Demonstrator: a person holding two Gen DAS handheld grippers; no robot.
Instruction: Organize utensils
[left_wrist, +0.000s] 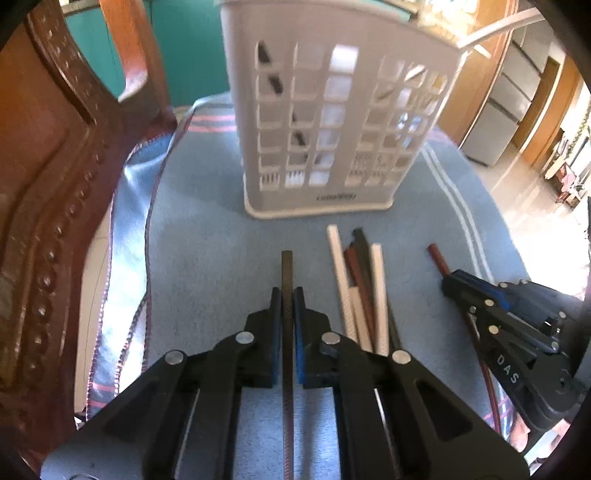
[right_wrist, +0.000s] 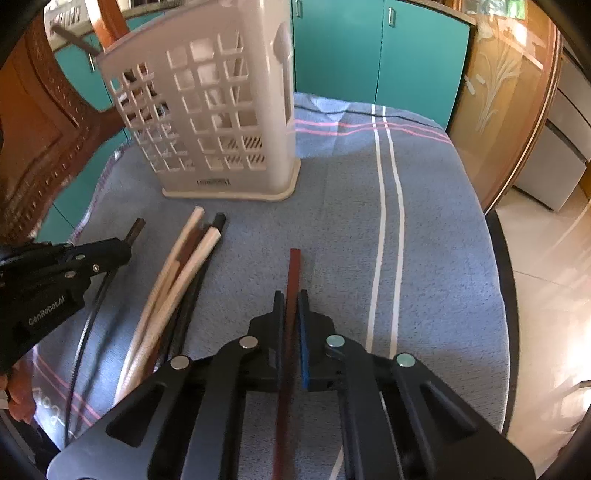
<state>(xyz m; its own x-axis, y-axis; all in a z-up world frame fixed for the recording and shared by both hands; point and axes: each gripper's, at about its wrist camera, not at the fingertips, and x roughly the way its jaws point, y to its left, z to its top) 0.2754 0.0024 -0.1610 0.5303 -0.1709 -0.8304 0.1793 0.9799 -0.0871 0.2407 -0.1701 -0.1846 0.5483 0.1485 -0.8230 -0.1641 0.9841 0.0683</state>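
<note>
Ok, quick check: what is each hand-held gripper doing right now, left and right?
Left hand-held gripper: shut on a dark chopstick.
Right hand-held gripper: shut on a reddish-brown chopstick.

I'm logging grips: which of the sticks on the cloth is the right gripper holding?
The reddish-brown stick lying apart from the pile, clamped in the right gripper. The left gripper holds a dark one.
</note>
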